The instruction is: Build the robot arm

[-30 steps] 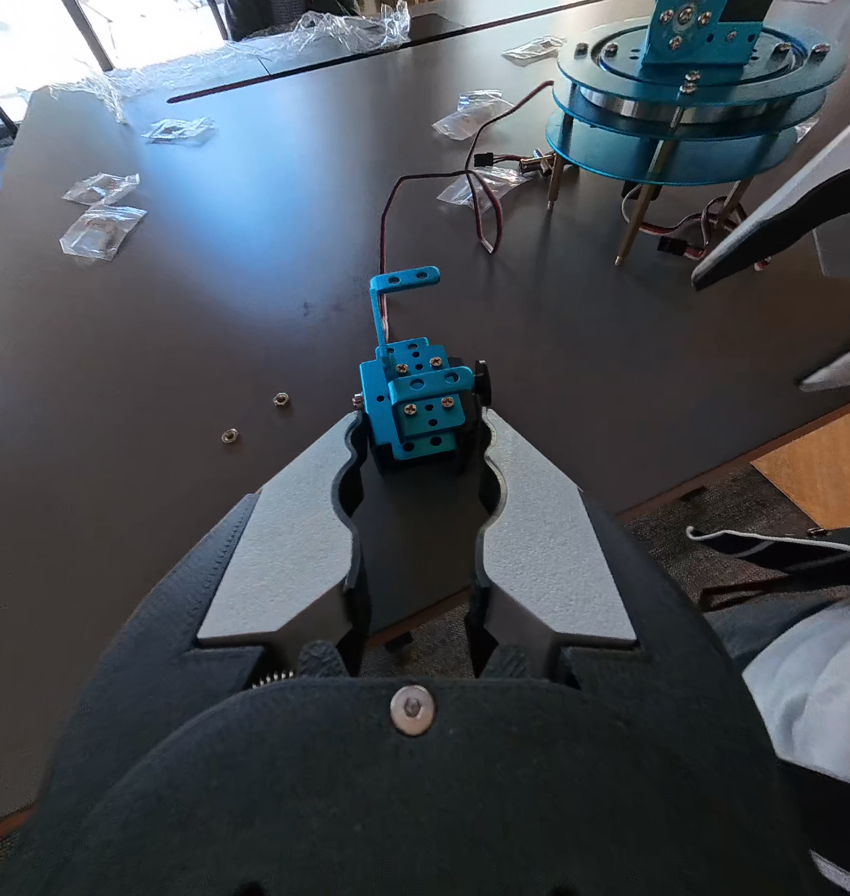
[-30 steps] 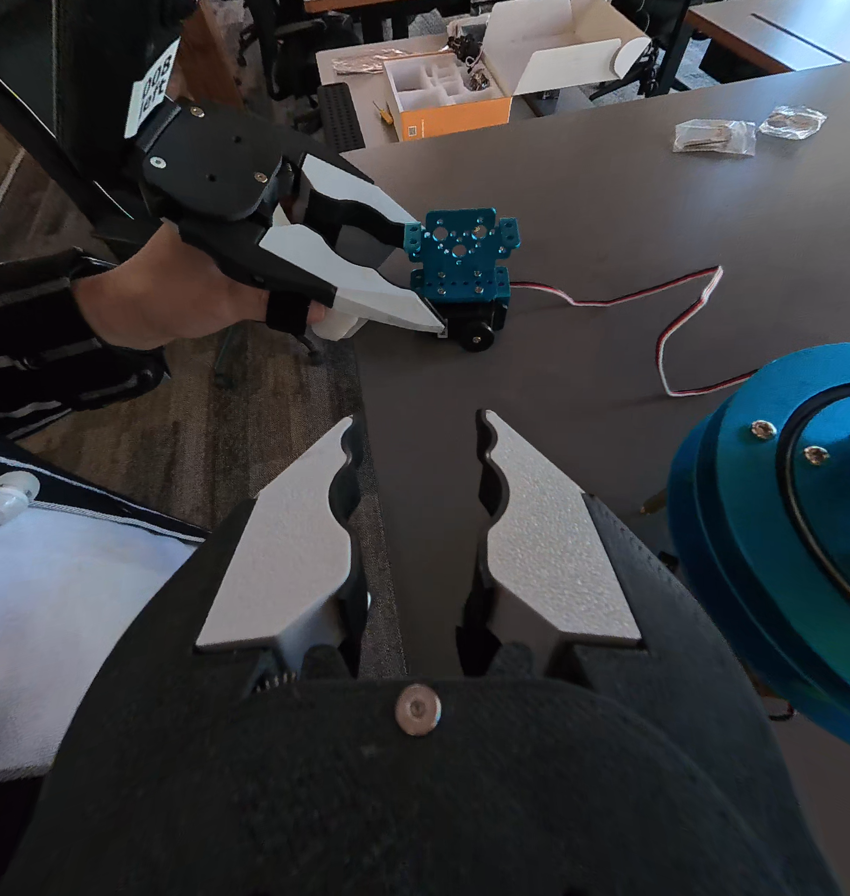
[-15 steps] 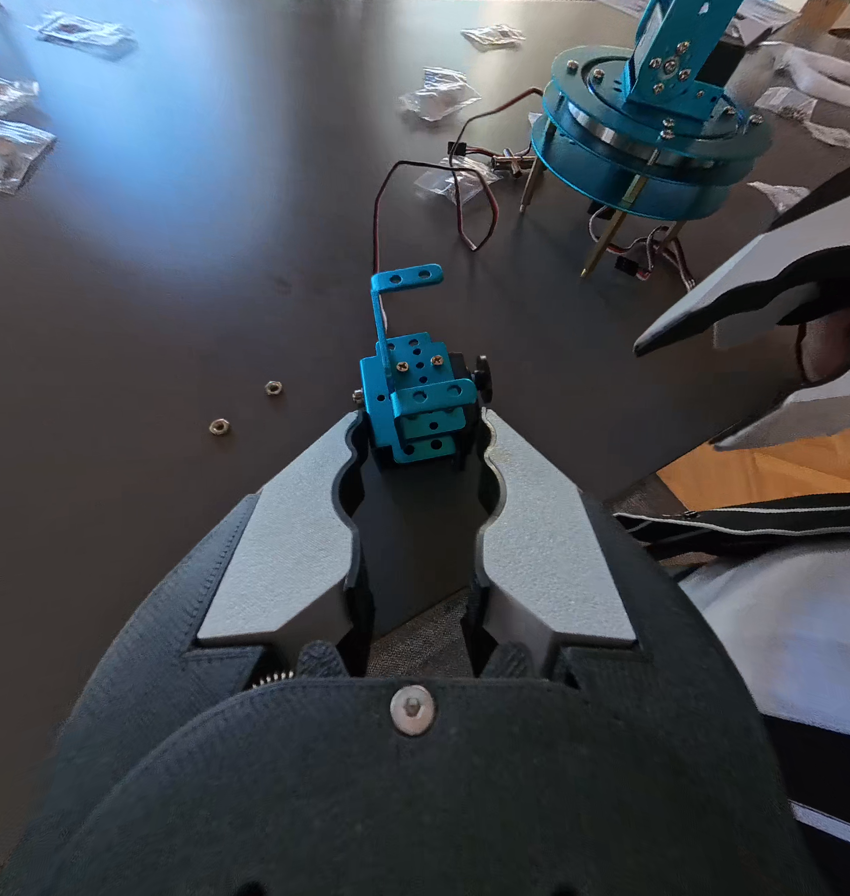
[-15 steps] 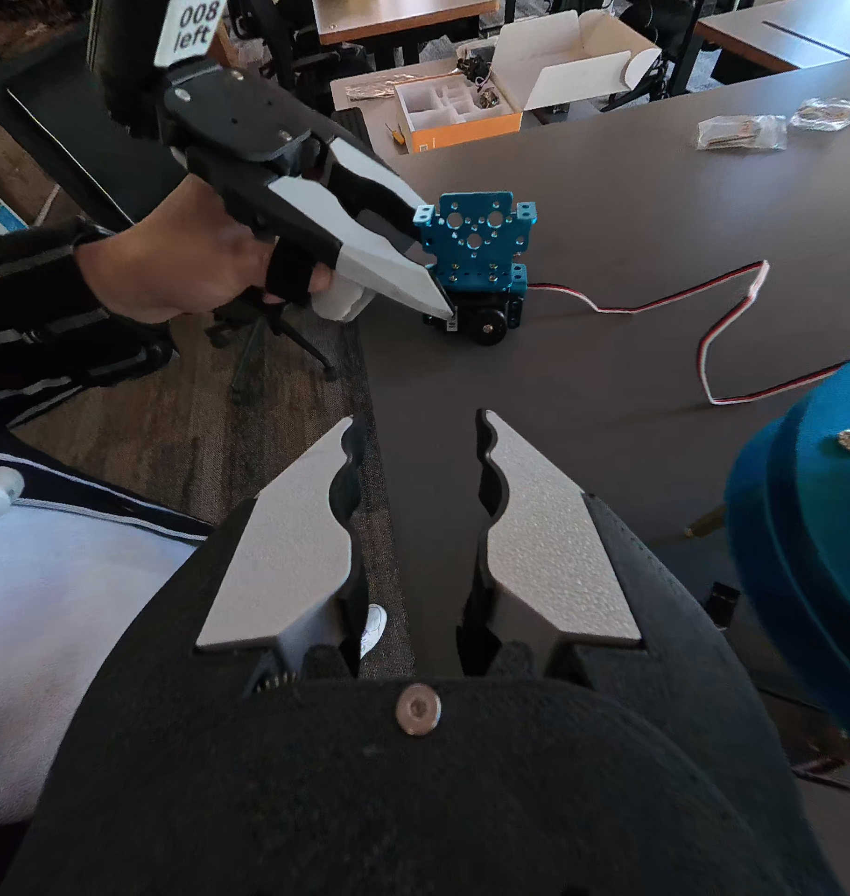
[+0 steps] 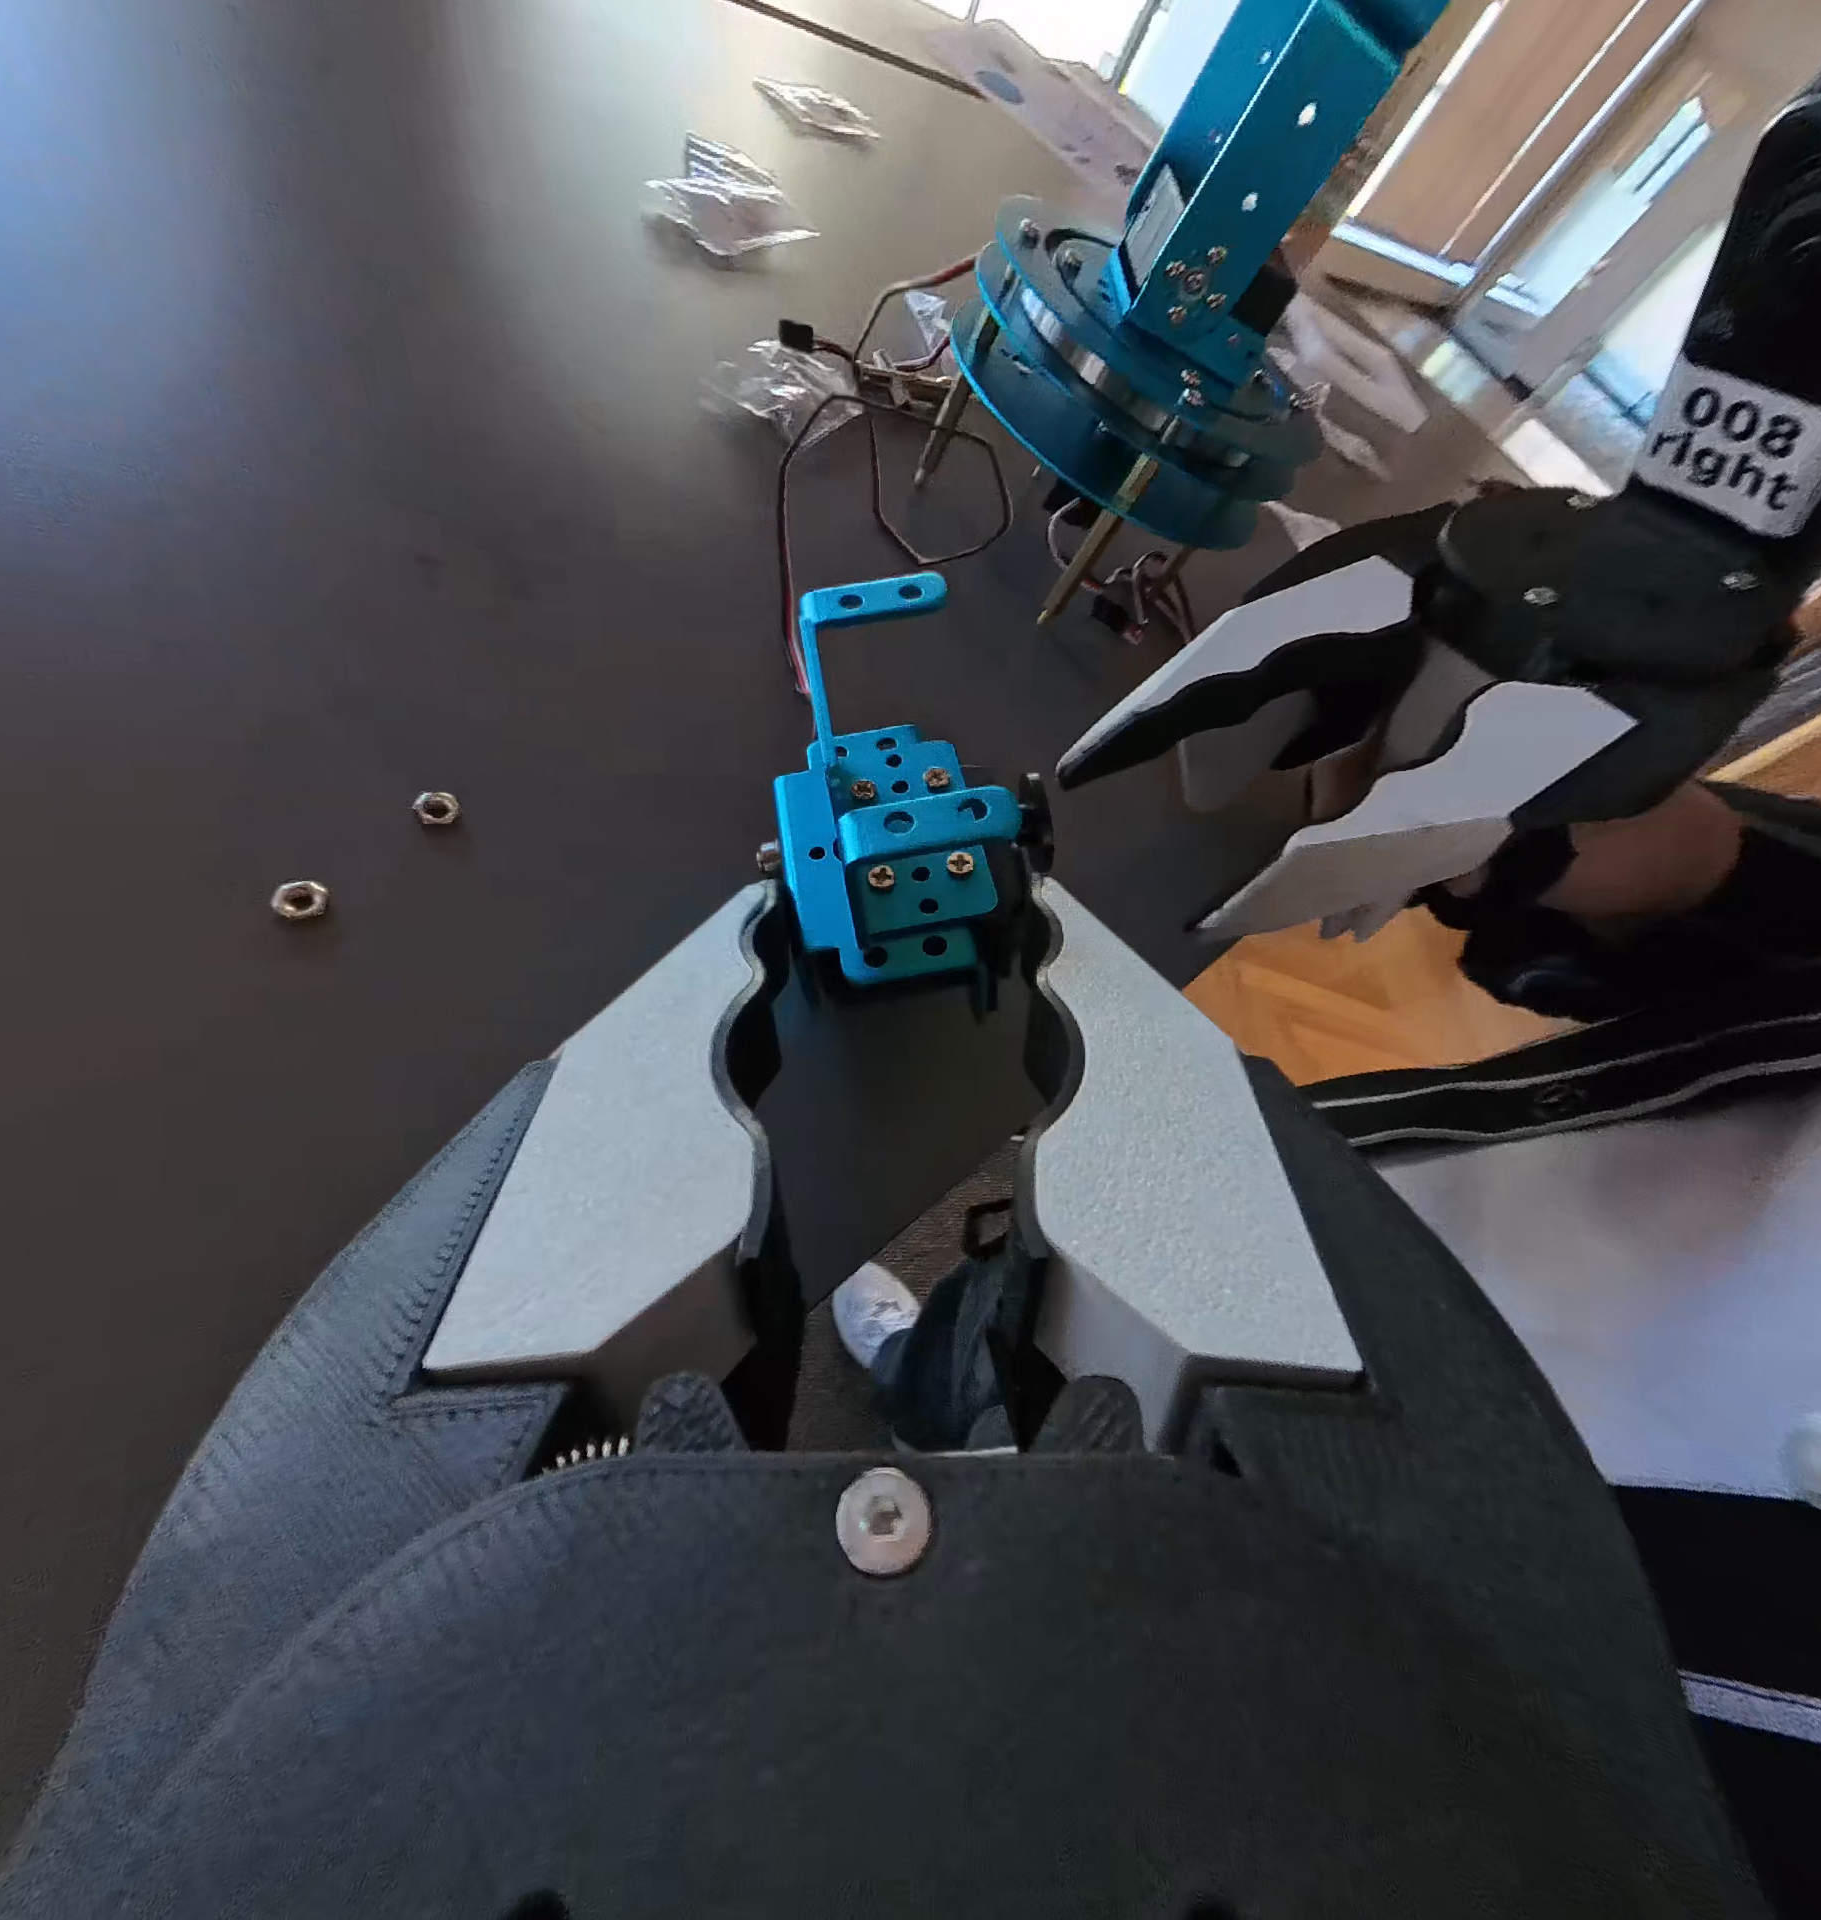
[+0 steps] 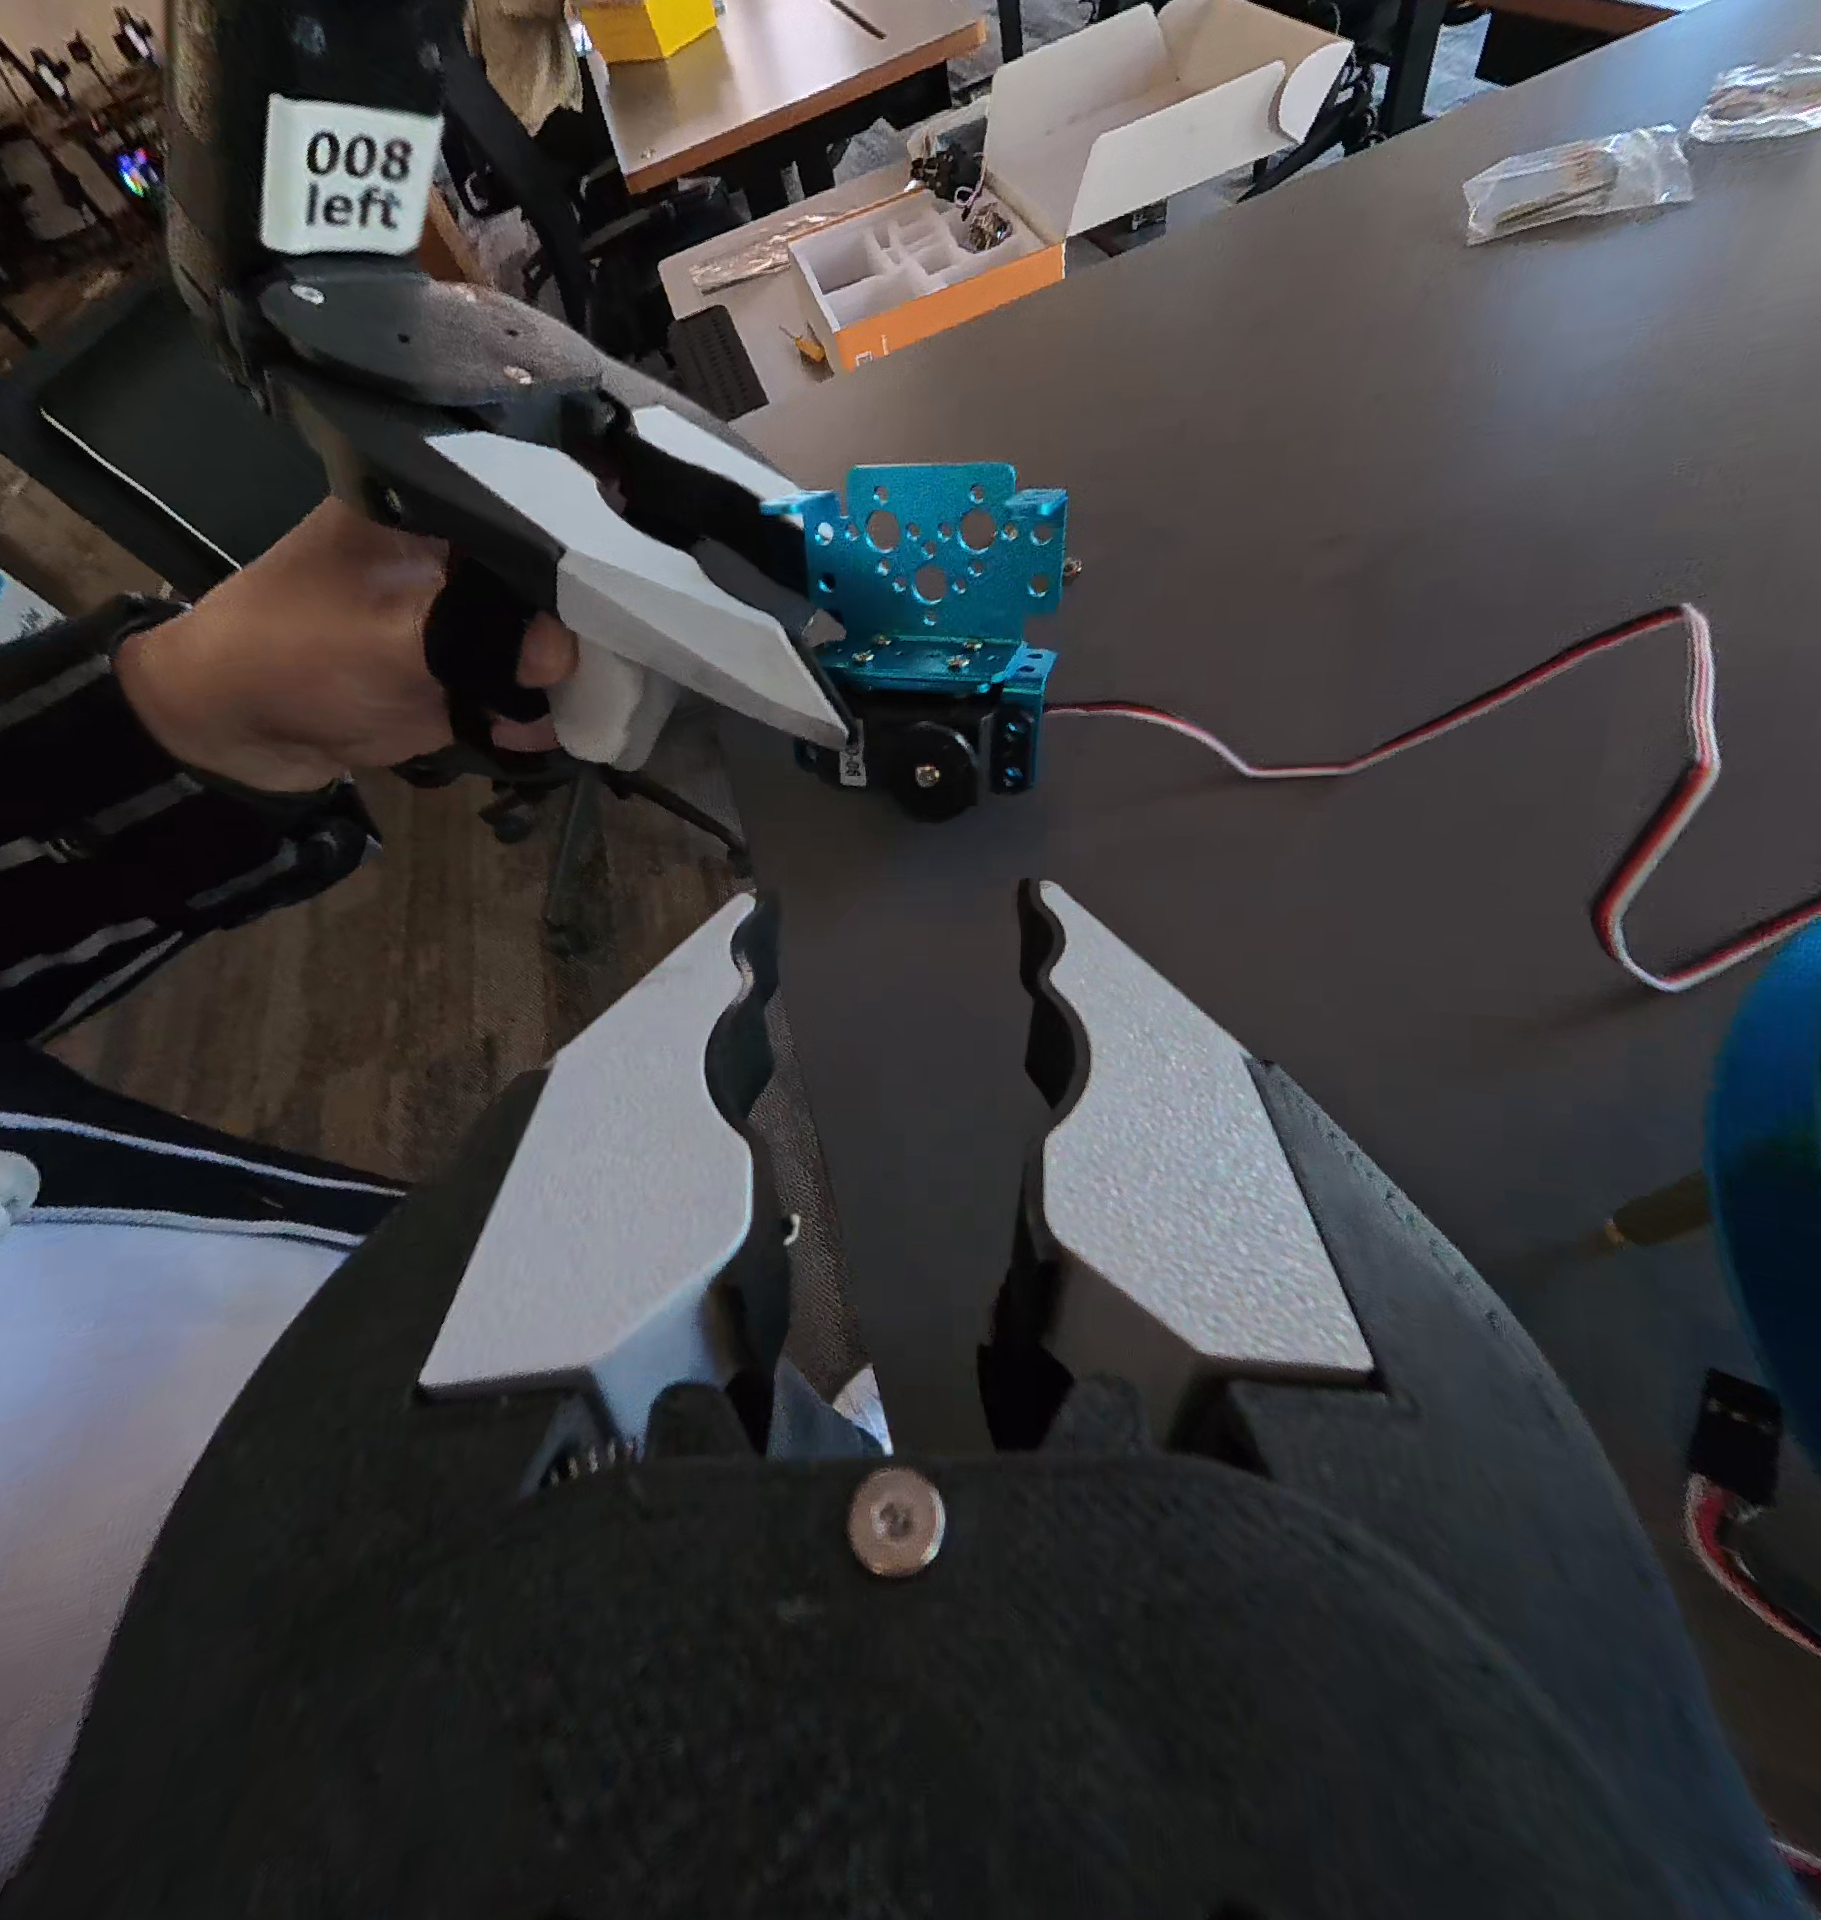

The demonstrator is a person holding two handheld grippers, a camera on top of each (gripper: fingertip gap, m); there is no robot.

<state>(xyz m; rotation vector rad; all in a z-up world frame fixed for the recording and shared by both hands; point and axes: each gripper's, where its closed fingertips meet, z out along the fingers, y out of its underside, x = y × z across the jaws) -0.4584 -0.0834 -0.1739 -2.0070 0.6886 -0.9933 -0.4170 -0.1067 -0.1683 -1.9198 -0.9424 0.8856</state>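
Left gripper clamped on a small blue bracket block; right gripper empty, fingers apart.

The blue bracket block sits near the table edge, a black motor under it and a red-and-white wire trailing off toward the far side. The right gripper hovers just right of the block, not touching. Two loose nuts lie to the left; a blue round stand rises farther off.

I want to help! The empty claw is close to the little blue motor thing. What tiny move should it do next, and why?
Probably ease the right gripper forward toward the blue servo bracket. Its jaws are open and empty, a gap short of it, while the left gripper already clamps it on the table.
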